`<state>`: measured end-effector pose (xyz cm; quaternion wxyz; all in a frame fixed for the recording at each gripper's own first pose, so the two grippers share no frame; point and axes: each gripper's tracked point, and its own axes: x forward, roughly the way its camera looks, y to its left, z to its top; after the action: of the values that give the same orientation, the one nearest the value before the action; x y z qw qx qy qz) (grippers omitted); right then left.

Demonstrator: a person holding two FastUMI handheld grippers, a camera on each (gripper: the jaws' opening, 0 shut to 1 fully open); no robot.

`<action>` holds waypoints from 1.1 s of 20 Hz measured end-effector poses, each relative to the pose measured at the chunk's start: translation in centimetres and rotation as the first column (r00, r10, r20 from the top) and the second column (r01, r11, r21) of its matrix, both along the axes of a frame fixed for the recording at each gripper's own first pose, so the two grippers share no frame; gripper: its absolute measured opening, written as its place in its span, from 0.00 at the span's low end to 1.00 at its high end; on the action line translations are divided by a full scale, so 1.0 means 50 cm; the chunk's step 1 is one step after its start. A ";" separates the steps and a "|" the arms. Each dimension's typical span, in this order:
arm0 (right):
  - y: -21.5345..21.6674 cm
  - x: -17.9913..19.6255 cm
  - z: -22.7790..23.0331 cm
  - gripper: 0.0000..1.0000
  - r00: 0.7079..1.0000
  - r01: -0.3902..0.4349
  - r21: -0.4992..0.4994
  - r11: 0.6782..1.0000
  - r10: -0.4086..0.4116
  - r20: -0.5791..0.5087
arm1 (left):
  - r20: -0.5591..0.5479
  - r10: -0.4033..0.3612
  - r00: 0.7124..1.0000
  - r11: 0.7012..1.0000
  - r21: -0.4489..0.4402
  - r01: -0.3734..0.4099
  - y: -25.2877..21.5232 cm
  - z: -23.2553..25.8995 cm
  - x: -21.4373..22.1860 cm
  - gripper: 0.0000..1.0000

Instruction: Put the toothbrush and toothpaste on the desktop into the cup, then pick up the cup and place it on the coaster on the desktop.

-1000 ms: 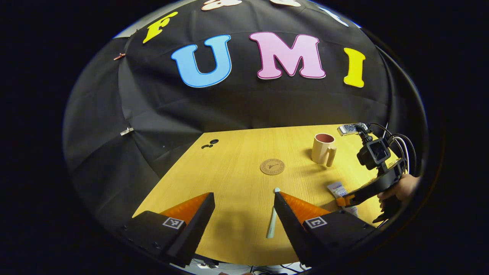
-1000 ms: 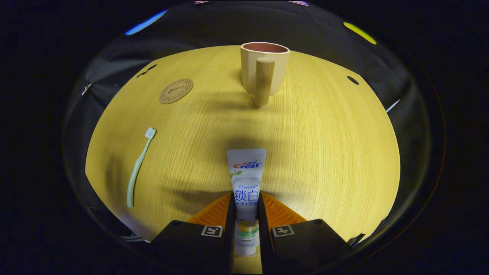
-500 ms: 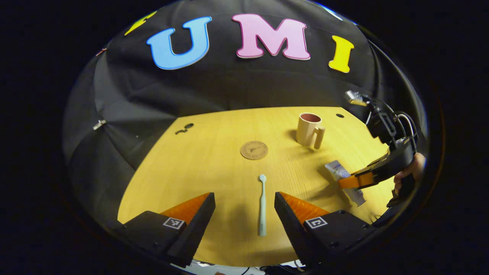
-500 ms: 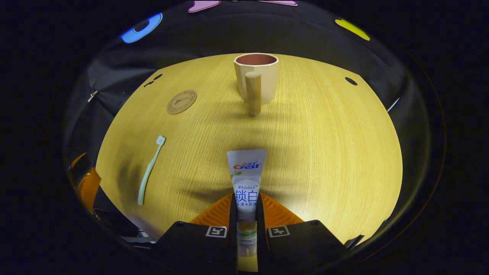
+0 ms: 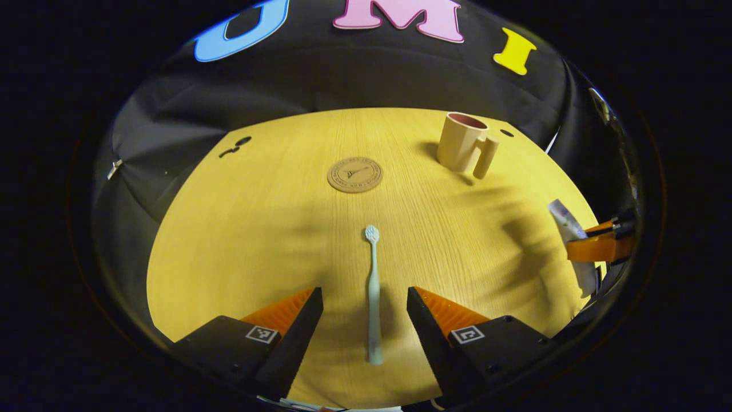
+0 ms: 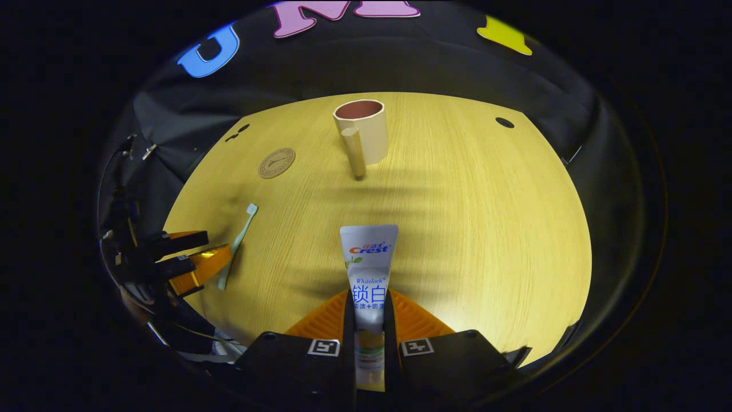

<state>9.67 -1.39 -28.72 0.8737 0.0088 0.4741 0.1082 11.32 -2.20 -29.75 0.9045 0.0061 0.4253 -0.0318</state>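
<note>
One toothbrush (image 5: 373,292) lay flat on the wood-grain desktop (image 5: 257,229), long axis running between the spread fingers of the left gripper (image 5: 361,297), bristles pointing away. The right gripper (image 6: 366,312) clamped one flat toothpaste tube (image 6: 367,269) (crimped end forward), aimed toward one faceted cup (image 6: 362,136). One round coaster (image 5: 355,174) lay beyond.

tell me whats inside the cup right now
The cup looks empty as far as its reddish inner wall shows; the bottom is hidden by the rim. The toothbrush lies on the table, and the toothpaste is clamped in the right gripper.
</note>
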 end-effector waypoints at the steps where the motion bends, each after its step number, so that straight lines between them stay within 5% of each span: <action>1: -0.010 -0.004 -0.001 0.24 1.000 0.003 -0.005 1.000 -0.003 0.001 | -0.020 0.003 1.000 1.000 0.012 -0.003 0.000 -0.011 0.002 0.93; 12: -0.019 -0.011 0.011 0.24 1.000 0.004 0.045 0.999 -0.004 -0.003 | -0.167 -0.011 0.986 1.000 -0.013 0.009 -0.025 -0.052 0.005 0.60; 13: -0.017 -0.012 0.012 0.24 1.000 0.000 0.049 0.999 0.000 -0.003 | -0.181 -0.020 0.983 1.000 -0.009 0.019 -0.030 -0.053 0.007 0.43; 16: -0.014 -0.009 0.018 0.24 1.000 -0.013 0.054 0.998 0.013 -0.001 | -0.231 -0.013 0.973 1.000 0.019 0.018 -0.039 -0.054 0.011 0.17; 22: -0.011 0.018 0.036 0.24 0.999 -0.022 0.068 0.997 0.020 0.025 | -0.232 -0.030 0.972 0.999 0.034 0.039 -0.042 -0.051 0.012 0.07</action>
<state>10.58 -1.95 -26.93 0.8774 0.0324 0.4597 0.1338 11.91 -4.29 -32.31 0.8477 0.0270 0.5282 -0.0401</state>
